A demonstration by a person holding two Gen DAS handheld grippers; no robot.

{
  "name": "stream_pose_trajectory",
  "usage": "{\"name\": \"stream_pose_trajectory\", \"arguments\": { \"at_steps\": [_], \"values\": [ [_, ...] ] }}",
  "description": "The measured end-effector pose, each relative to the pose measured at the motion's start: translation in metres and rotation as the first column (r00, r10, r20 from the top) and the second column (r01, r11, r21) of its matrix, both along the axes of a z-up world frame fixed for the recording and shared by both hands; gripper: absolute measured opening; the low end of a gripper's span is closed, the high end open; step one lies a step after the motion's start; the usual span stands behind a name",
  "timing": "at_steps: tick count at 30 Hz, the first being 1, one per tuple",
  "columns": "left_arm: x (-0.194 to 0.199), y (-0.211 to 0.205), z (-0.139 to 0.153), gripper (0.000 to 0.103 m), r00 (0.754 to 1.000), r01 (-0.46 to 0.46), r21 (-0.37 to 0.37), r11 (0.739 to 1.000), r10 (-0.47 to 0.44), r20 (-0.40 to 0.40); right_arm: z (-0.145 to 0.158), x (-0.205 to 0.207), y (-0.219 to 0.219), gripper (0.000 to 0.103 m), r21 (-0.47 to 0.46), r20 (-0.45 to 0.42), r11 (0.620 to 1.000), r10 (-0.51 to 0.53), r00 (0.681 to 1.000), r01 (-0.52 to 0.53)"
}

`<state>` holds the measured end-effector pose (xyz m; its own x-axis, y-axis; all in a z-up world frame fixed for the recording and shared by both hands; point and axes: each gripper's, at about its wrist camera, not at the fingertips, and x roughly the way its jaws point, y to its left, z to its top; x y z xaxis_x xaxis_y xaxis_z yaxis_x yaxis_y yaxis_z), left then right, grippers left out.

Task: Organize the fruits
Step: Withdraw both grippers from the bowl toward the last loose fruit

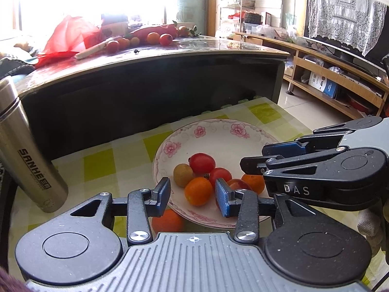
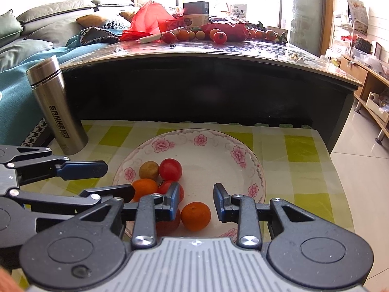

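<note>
Orange and red small fruits (image 2: 170, 170) sit clustered in the white floral-rimmed plate (image 2: 218, 146); one orange fruit (image 1: 167, 220) lies just outside its rim. Left gripper (image 1: 193, 196) and right gripper (image 2: 195, 202) hover over the plate, jaws apart, empty. Better to centre over one fruit and close gently.

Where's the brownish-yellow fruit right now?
The brownish-yellow fruit lies in the floral plate, on its left side in the right wrist view, touching the red tomato and behind an orange.

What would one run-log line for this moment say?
left gripper: open, empty | right gripper: open, empty | plate: several fruits | orange: outside plate
</note>
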<state>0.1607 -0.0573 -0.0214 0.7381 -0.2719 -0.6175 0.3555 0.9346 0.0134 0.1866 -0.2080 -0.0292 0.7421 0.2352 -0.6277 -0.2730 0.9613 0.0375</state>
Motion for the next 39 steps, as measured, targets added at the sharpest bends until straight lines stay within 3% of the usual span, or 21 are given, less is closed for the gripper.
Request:
{"name": "stream_pose_trajectory", "arguments": {
  "at_steps": [11,26,31,39],
  "values": [
    [-0.006,0.002,0.003,0.051,1.000,-0.008,0.021,1.000,0.008,0.002,0.002,-0.004,0.002,0.036,-0.002,-0.003,1.000,-0.004,1.000,0.004],
    [-0.023,0.006,0.012,0.061,1.000,-0.013,0.027,1.000,0.014,-0.024,0.011,-0.029,0.001,0.036,0.006,-0.018,1.000,-0.025,1.000,0.025],
    [-0.040,0.015,0.019,0.079,0.999,-0.035,0.046,0.998,0.036,-0.022,0.018,-0.050,0.005,0.036,0.002,-0.011,1.000,-0.008,1.000,0.008],
    [-0.051,0.044,0.033,0.087,0.994,-0.107,0.017,0.994,0.108,-0.023,0.016,-0.093,0.022,0.040,0.019,-0.035,0.999,0.051,0.998,-0.050]
  ]
}}
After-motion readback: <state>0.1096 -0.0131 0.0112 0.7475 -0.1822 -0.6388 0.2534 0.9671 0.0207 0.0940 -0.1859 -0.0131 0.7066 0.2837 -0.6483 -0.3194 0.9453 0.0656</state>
